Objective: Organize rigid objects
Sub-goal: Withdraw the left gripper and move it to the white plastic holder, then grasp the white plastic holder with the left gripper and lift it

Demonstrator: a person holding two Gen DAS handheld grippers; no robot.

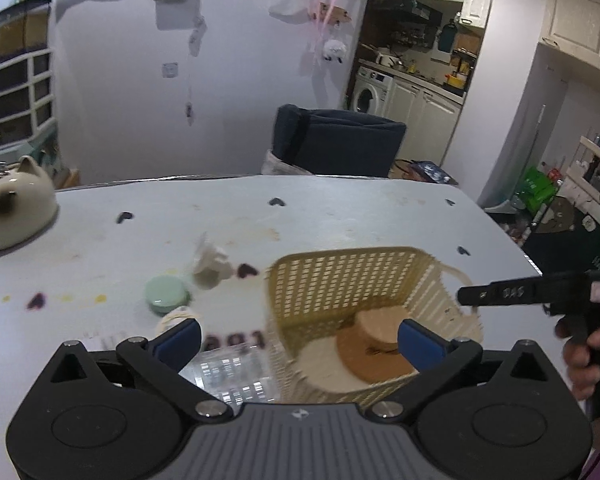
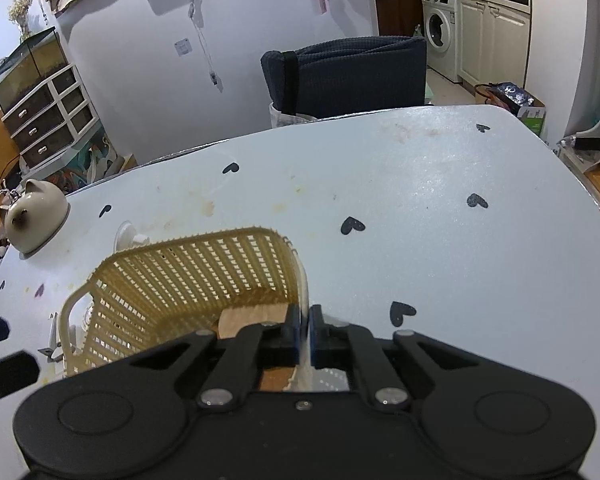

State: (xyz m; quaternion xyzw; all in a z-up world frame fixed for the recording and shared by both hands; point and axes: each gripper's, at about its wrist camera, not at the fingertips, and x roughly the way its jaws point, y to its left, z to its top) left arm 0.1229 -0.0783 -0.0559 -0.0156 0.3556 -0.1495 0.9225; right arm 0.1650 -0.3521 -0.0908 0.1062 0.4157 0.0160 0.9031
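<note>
Left wrist view: the left gripper (image 1: 300,340) stands spread wide, empty, above the near wall of the basket (image 1: 340,280) on the table (image 1: 340,208). A brown disc (image 1: 374,354) lies in the basket. Right wrist view: the right gripper (image 2: 305,330) pinches the basket's right wall. A green lid (image 1: 167,294) sits left, a cat figure (image 1: 14,204) by the far left edge.

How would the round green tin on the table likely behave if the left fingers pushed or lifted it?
The green tin lies flat and low, so a push should probably slide it, not tip it. Its smooth, glossy lid may slip between fingers. It looks small and rigid, likely light.
</note>
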